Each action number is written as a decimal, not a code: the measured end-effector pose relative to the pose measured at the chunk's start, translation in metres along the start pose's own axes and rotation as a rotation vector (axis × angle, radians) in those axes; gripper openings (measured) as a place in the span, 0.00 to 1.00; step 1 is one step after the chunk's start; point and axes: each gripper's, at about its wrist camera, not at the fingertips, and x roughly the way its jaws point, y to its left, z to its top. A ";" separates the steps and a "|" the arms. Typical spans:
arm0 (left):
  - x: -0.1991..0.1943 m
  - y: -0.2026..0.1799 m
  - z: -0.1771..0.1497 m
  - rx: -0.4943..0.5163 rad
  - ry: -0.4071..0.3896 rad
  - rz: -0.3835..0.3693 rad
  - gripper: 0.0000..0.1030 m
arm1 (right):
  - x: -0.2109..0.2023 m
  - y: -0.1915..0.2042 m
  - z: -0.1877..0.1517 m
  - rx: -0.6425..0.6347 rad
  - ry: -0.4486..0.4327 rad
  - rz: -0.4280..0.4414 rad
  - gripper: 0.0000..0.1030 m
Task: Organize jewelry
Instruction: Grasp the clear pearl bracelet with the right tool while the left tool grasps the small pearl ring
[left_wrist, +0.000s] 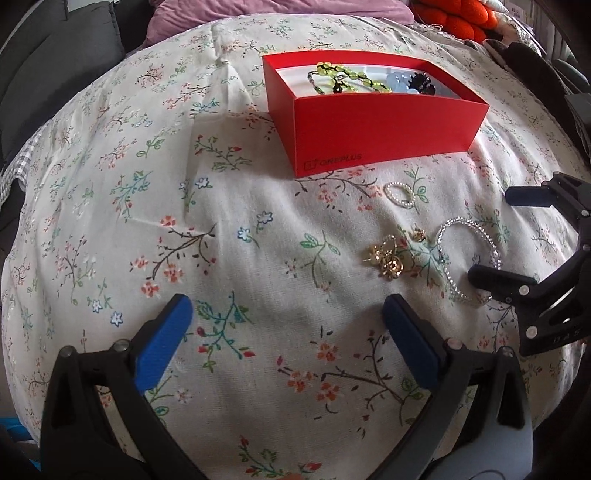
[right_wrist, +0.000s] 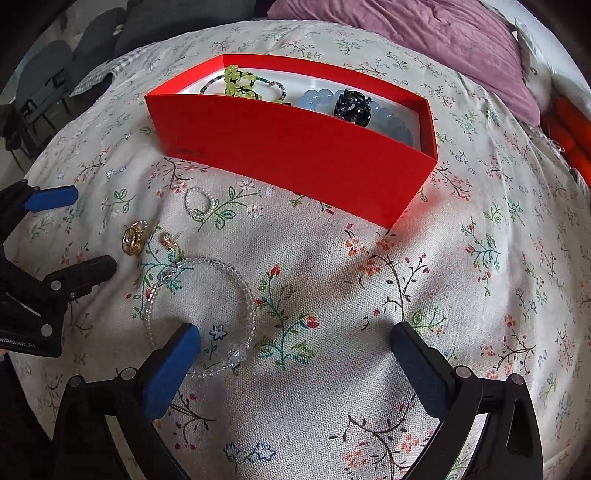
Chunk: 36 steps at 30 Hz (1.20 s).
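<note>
Left gripper (left_wrist: 288, 325) hovers low, jaws spread wide, blue pads (left_wrist: 162, 343) angled forward with nothing between them. Right gripper (right_wrist: 295, 350) sits just to its right, also gaping wide and empty, its fingers pointing across toward the left gripper's front.

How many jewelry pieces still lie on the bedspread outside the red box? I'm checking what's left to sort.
4: a small pearl ring nearest the red box, gold earrings, a smaller gold piece beside them, and a clear beaded bracelet by the right gripper. None seems hidden.
</note>
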 end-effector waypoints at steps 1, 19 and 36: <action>-0.001 -0.001 0.002 0.002 -0.002 -0.014 0.99 | 0.000 0.001 -0.001 -0.004 -0.004 -0.004 1.00; 0.004 -0.052 0.042 0.082 0.008 -0.185 0.58 | -0.024 0.001 -0.001 -0.074 0.003 0.063 0.08; 0.021 -0.060 0.054 0.090 0.021 -0.148 0.18 | -0.024 -0.042 -0.001 0.045 0.033 0.042 0.08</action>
